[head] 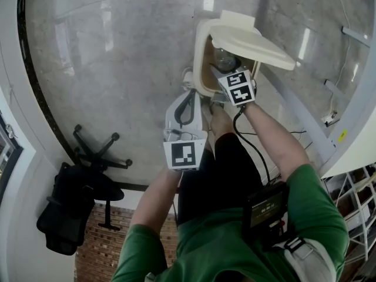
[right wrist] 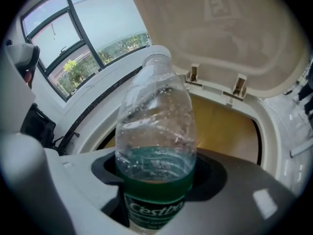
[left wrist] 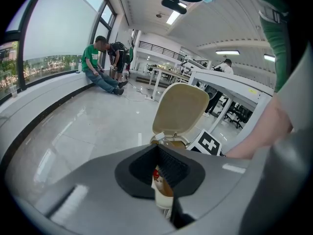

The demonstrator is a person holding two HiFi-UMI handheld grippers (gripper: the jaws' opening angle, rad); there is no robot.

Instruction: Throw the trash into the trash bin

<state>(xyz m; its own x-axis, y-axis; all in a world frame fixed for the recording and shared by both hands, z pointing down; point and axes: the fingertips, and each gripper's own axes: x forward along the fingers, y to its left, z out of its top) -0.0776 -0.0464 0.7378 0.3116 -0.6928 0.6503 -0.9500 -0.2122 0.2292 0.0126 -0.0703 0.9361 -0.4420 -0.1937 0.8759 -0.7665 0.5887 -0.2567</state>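
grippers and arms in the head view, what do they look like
The left gripper and right gripper are light grey, each with a white cube bearing black square markers. A black cable runs from the right one. Short green sleeves.

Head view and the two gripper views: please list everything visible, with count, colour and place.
trash bin: one, cream, on the floor in front of the person, lid raised
bottle: one, clear plastic with a green label, over the bin's opening
scrap: one, pale with a red mark, kind unclear, beside the bin
office chair: one, black, by the wall to the person's left
tables: several, white, behind the bin
people: at least two, one in a green shirt, by the window
left gripper: grey, jaws closed on the scrap
right gripper: grey, jaws closed on the bottle
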